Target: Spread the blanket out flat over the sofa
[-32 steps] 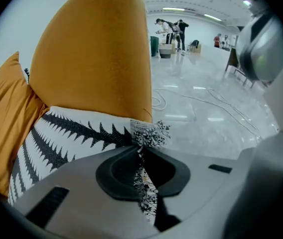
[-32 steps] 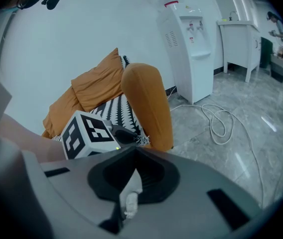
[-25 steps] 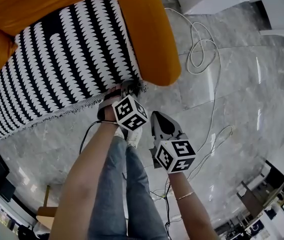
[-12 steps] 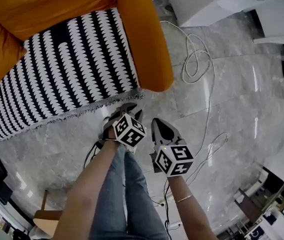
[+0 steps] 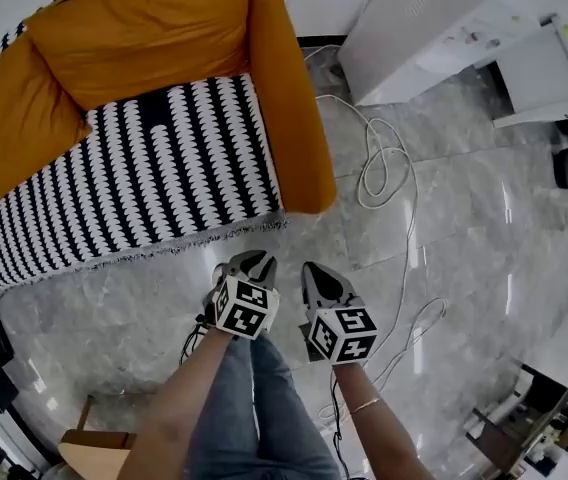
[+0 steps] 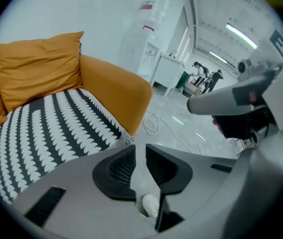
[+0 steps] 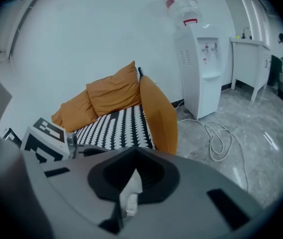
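The black-and-white patterned blanket lies flat over the seat of the orange sofa, and its fringed edge hangs along the sofa's front. It also shows as the blanket in the left gripper view and the blanket in the right gripper view. My left gripper hovers over the marble floor a little in front of the fringe. The left gripper has a narrow gap between its closing jaws, with nothing in it. Beside it my right gripper is shut and empty, as the right gripper shows up close.
Orange cushions lean on the sofa back. A white cable loops on the floor to the sofa's right. A white water dispenser and white cabinets stand beyond. The person's jeans-clad legs are below the grippers.
The left gripper has let go of the blanket's fringed front corner and drawn back from the sofa. Both grippers now sit farther from the blanket edge.
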Available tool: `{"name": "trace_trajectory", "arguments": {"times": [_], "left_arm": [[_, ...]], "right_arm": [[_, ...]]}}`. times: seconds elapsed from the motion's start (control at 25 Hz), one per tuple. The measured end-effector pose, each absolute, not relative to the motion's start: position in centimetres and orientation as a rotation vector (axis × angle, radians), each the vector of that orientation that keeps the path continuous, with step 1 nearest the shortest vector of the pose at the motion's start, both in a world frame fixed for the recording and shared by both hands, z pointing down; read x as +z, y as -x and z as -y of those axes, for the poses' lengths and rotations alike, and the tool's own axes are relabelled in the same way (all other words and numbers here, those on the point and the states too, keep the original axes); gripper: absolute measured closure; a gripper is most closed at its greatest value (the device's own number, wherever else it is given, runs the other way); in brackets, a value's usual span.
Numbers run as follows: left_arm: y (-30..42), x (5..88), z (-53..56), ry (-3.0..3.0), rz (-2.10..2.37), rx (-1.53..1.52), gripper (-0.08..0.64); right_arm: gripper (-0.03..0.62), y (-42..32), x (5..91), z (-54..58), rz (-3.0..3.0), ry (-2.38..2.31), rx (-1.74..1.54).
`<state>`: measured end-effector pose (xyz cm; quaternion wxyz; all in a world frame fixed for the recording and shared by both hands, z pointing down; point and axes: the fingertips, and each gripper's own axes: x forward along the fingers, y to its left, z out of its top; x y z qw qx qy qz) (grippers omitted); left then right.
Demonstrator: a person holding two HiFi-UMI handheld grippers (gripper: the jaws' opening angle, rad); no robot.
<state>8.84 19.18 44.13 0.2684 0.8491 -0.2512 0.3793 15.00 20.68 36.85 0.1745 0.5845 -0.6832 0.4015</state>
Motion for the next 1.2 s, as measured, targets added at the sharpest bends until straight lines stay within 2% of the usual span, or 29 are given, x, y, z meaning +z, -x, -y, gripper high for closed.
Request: {"name": "trace_trajectory", "arguments": {"times": [0.6, 1.2], "left_arm": [[-4.3, 30.1, -17.9, -2.31, 0.921, 0.79, 0.541], [-0.7, 20.5, -19.6, -2.295, 1.066, 0.631, 0.543]], "right_arm": [[0.581, -11.5, 26.7, -20.3, 2.098, -1.523, 1.04], [0.581, -10.7, 17.0, -19.8, 2.28, -1.483, 0.916]]}}
